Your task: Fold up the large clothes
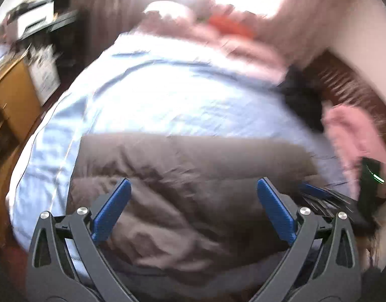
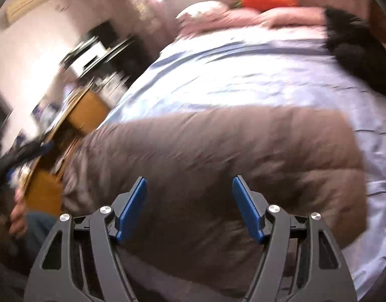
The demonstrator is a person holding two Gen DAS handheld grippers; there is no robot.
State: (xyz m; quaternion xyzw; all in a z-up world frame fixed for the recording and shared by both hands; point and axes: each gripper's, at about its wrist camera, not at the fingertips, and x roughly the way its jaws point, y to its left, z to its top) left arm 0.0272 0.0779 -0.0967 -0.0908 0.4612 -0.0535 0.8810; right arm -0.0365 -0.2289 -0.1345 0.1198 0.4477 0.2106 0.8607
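A large brown padded garment [image 1: 188, 191] lies spread on a pale blue bed sheet [image 1: 167, 95]; it also shows in the right wrist view [image 2: 218, 156]. My left gripper [image 1: 193, 188] is open and empty, hovering above the garment's near part. My right gripper [image 2: 189, 187] is open and empty, also above the garment. The right gripper shows blurred at the right edge of the left wrist view [image 1: 324, 196]. The left gripper shows blurred at the left of the right wrist view [image 2: 24, 151]. Both views are motion-blurred.
A pink blanket [image 1: 218, 37] and an orange plush [image 2: 268, 0] lie at the bed's far end. A black garment [image 1: 301, 95] and a pink one [image 1: 354, 136] lie on the bed's right side. A wooden desk [image 1: 14, 100] and a printer [image 1: 34, 17] stand left.
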